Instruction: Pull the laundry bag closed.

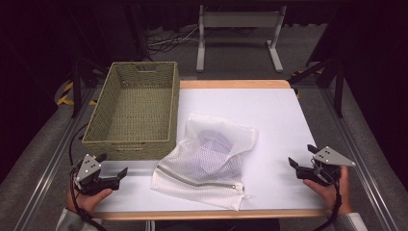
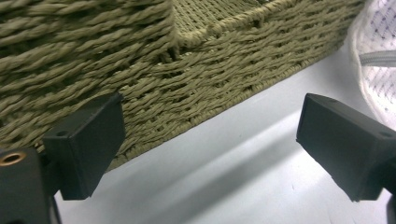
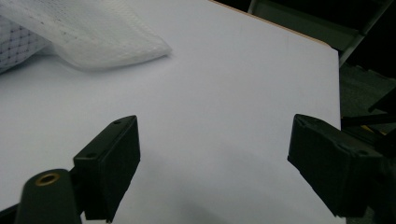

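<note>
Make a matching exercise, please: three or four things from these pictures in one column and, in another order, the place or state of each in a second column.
Things
1. woven olive-green rectangular basket
2. white mesh zipper bag
3. left gripper
4. right gripper

Places or states
A. open, near the table's right edge
B. lies flat at the table's middle, something pale purple inside
C. open, just before the basket's near wall
D. stands empty at the table's left side

Pairs: 1-D, 2-B, 3-C, 4-A

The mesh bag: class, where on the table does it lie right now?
In the high view the mesh bag lies near the middle of the white table, just right of the woven basket, between the two grippers.
</note>
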